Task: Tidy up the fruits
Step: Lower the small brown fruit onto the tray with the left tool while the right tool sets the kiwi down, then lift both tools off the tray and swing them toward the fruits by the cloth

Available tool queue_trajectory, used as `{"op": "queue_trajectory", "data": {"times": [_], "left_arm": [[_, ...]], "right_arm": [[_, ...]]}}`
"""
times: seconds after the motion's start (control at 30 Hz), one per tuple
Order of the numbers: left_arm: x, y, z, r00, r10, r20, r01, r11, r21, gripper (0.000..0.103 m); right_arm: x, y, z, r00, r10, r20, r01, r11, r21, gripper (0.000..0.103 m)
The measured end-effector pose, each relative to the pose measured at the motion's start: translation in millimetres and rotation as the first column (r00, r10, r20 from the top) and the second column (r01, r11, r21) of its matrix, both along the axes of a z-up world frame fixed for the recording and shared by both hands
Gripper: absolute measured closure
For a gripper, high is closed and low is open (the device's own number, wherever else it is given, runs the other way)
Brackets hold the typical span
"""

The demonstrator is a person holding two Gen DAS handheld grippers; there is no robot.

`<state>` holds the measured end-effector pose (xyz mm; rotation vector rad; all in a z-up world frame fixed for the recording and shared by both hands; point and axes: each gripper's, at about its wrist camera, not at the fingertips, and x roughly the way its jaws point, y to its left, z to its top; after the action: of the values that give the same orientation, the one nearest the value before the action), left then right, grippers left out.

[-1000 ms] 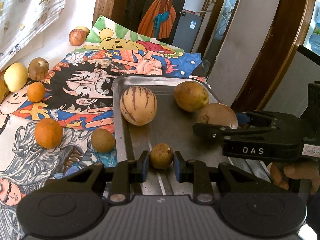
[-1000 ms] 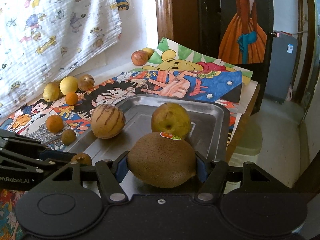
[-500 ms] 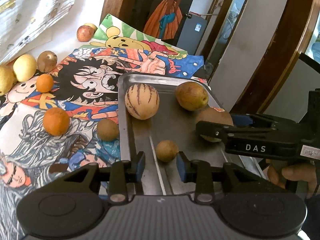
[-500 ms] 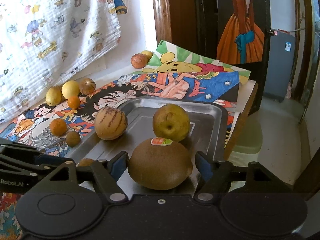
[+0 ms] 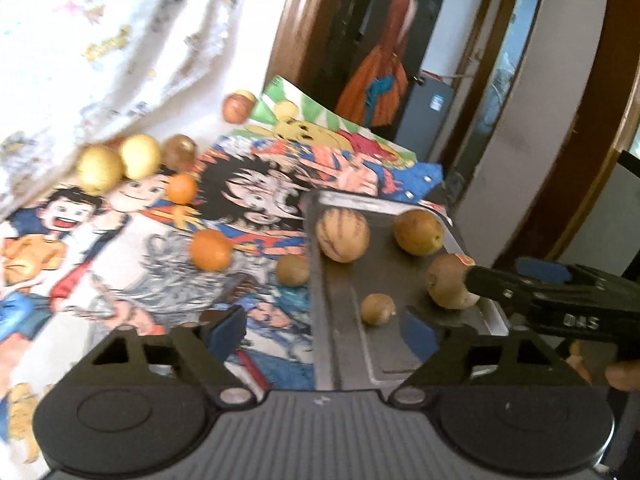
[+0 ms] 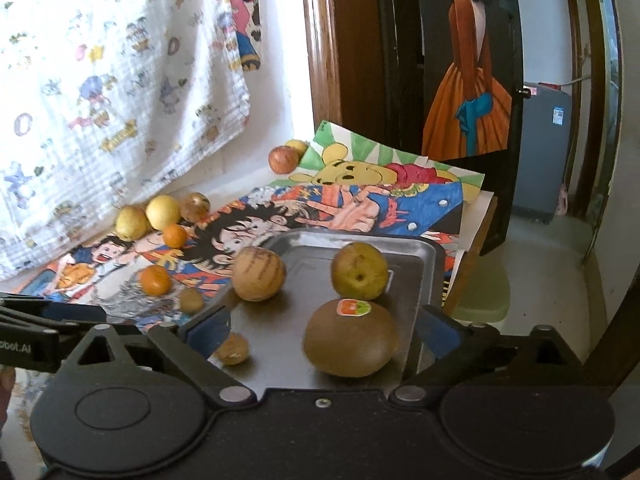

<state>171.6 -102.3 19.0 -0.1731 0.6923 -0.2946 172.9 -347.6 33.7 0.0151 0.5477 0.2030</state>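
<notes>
A metal tray point(image 5: 344, 292) holds a striped melon point(image 5: 342, 234), a yellow-brown pear point(image 5: 418, 232), a large kiwi point(image 5: 446, 286) and a small brown fruit point(image 5: 376, 309). My left gripper point(image 5: 322, 330) stands open over the tray's near left edge, holding nothing. In the right wrist view my right gripper point(image 6: 322, 330) is open too. The stickered kiwi point(image 6: 350, 338) rests on the tray point(image 6: 304, 264) between its spread fingers, clear of both pads. The small brown fruit point(image 6: 234, 354) lies beside the left finger.
Loose on the cartoon mat point(image 5: 120, 240) are two oranges point(image 5: 210, 250), a small kiwi point(image 5: 292, 270), two yellow fruits point(image 5: 100, 168), a brown one point(image 5: 180, 152) and an apple point(image 5: 236, 108) at the back. The table ends just right of the tray. A cloth hangs at left.
Both grippers opened wide and drew back. The small brown fruit and the large kiwi stayed behind on the tray. The left wrist view swung left over the mat.
</notes>
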Motion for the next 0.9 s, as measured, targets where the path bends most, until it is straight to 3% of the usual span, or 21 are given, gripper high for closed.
{"op": "queue_trajectory", "data": {"times": [0.1,0.2,0.43,0.6,0.77,0.9], "left_arm": [[-13.2,10.0,5.9,0.999,0.037,0.025,-0.037,0.999,0.002,0.002],[-26.3,18.9,10.2,0.997,0.066,0.046,-0.066,0.998,0.008,0.001],[-54.9,34.6,13.9,0.993,0.115,0.036,-0.117,0.991,0.071,0.000],[-70.8,42.9,8.5,0.992,0.123,-0.018,-0.119,0.983,0.136,0.000],[-84.0,57.6,3.9,0.992,0.124,-0.038,-0.118,0.984,0.135,0.000],[-93.8,73.4,5.0,0.990,0.134,-0.035,-0.128,0.982,0.139,0.000]], "right_arm": [[-17.6,8.7,7.2,1.000,-0.003,0.008,0.003,1.000,0.004,0.001],[-34.5,18.3,13.0,1.000,-0.011,0.011,0.011,1.000,-0.003,0.001],[-73.9,37.9,22.2,0.999,-0.046,-0.022,0.046,0.999,-0.002,0.001],[-101.4,60.1,27.7,0.994,-0.073,-0.076,0.067,0.995,-0.069,0.001],[-122.6,86.3,32.5,0.990,-0.076,-0.119,0.059,0.989,-0.136,0.001],[-131.1,104.4,33.4,0.986,-0.042,-0.159,0.024,0.993,-0.118,0.001]]}}
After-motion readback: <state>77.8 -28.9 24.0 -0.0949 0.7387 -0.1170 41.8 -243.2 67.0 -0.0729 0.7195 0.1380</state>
